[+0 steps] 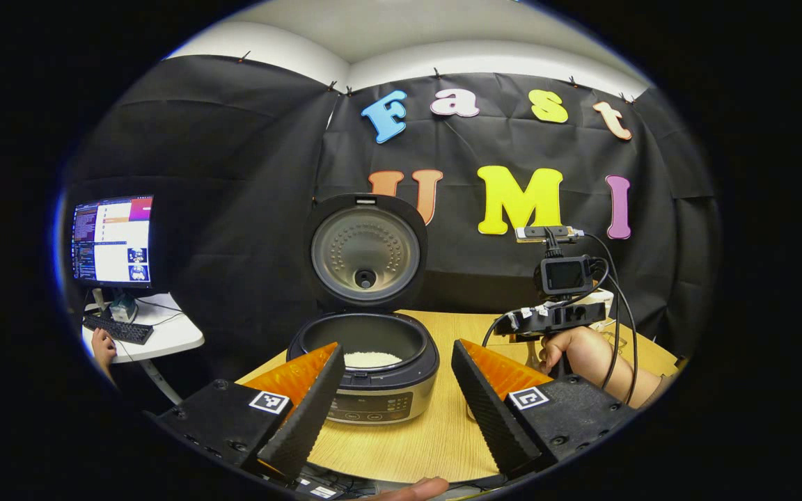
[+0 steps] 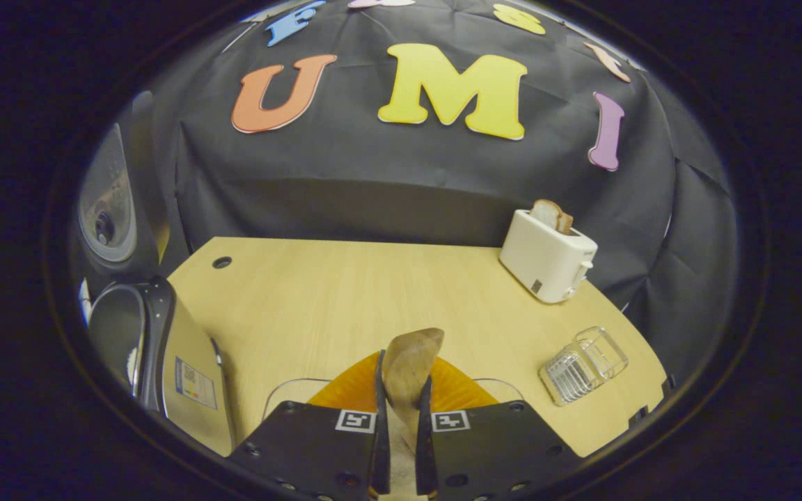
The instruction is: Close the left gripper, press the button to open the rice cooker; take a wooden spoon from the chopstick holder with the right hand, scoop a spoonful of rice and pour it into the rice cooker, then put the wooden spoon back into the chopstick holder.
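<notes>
We see our right hand-held gripper (image 2: 401, 410) pinching the smooth wooden spoon (image 2: 411, 362), rounded bowl pointing forward; left hand-held gripper (image 1: 397, 390) spread before the open rice cooker (image 1: 366, 348).

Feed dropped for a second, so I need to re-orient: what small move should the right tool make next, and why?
Probably swing the right tool toward the clear ribbed holder on its right. It is shut on the wooden spoon, whose bowl looks empty, and rice already lies in the open rice cooker, so the pour seems done.
</notes>
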The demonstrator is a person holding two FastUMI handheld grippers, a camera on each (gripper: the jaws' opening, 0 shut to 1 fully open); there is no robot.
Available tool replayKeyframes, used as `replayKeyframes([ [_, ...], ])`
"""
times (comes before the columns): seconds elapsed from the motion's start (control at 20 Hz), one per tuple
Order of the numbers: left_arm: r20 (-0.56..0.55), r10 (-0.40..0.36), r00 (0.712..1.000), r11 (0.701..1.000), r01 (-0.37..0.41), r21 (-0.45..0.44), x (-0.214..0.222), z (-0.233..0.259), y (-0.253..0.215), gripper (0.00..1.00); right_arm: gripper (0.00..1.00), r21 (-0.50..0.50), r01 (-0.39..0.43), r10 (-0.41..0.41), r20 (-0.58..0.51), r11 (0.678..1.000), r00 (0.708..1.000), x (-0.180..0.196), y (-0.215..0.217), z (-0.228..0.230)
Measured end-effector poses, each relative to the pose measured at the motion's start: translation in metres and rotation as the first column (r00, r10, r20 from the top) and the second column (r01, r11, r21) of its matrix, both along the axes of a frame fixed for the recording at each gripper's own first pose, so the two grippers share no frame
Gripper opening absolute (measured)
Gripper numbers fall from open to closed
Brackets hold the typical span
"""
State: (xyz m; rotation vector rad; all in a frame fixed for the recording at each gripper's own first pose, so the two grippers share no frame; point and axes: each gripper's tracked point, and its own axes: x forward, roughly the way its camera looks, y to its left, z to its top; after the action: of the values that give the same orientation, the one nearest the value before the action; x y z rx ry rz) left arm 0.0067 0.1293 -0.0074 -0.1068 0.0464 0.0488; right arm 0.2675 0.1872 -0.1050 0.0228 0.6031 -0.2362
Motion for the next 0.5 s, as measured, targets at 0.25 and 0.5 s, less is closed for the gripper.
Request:
replayKeyframes([
  [0.25,-0.010,-0.003,1.000,1.000,0.003,-0.003,0.002,-0.004,0.001,0.98,0.14,0.222,-0.159,0.185,-0.103,0.962,0.977,-0.011,0.060,-0.016],
  [0.5,-0.011,-0.003,1.000,1.000,0.003,-0.024,0.003,-0.005,0.004,0.98,0.15,0.368,-0.186,0.244,-0.116,0.911,0.963,-0.016,0.062,-0.014],
])
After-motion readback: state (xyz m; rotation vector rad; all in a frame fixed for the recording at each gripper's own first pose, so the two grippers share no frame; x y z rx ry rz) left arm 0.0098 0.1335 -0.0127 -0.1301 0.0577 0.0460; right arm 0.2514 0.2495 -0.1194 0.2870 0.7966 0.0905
